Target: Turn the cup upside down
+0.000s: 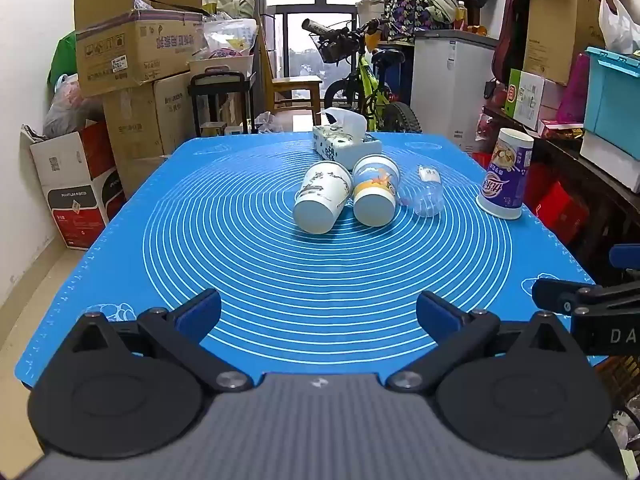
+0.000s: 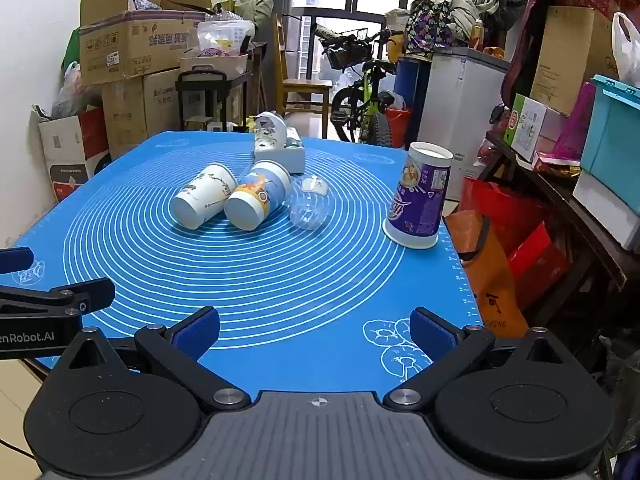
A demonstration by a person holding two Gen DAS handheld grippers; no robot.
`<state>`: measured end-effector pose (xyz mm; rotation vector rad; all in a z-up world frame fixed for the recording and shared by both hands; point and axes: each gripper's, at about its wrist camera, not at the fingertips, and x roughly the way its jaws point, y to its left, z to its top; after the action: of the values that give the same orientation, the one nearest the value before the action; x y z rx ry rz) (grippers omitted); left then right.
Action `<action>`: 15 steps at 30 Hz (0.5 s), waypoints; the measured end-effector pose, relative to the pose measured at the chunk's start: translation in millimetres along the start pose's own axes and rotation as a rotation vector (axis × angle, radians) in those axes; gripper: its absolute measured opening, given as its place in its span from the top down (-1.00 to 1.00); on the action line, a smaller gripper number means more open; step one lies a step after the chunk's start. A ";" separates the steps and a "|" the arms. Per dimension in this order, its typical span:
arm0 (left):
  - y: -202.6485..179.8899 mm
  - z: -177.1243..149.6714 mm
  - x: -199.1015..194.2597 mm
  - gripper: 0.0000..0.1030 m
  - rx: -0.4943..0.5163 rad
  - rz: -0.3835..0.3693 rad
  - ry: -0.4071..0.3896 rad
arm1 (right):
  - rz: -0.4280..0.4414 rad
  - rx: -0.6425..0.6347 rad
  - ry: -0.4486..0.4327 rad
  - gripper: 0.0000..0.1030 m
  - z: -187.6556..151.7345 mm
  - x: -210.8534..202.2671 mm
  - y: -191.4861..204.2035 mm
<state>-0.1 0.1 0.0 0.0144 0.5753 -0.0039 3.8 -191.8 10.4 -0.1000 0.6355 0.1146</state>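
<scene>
A white paper cup [image 1: 320, 200] [image 2: 204, 196] and a blue-and-orange paper cup [image 1: 376, 192] [image 2: 258, 196] lie on their sides, side by side, bases toward me, mid-mat. A clear plastic cup [image 1: 428, 196] [image 2: 310, 204] lies just right of them. A purple cup [image 1: 506, 174] [image 2: 420, 196] stands upside down near the mat's right edge. My left gripper [image 1: 318, 312] is open and empty over the near edge of the blue mat [image 1: 280, 280]. My right gripper [image 2: 314, 328] is open and empty, near the mat's [image 2: 280, 280] front right corner.
A tissue box [image 1: 346, 142] [image 2: 280, 146] sits at the far side of the mat. The table's right edge drops to an orange bag [image 2: 488, 272] and a cluttered shelf. Boxes stack on the left; a bicycle [image 1: 372, 84] stands behind.
</scene>
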 end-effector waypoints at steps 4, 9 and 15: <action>-0.5 0.1 0.4 -0.99 0.011 0.007 0.012 | 0.009 0.005 -0.003 -0.95 -1.5 -1.2 0.6; -0.4 0.1 0.5 -0.99 0.008 0.004 0.014 | 0.013 0.015 0.008 -0.95 -1.4 0.9 -1.1; -0.4 0.1 0.2 -0.99 0.008 0.004 0.013 | 0.010 0.012 0.006 -0.95 -1.9 -0.2 -3.2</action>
<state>0.1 -0.2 0.0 0.0236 0.5882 -0.0023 2.9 -195.3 9.2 -0.0851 0.6430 0.1203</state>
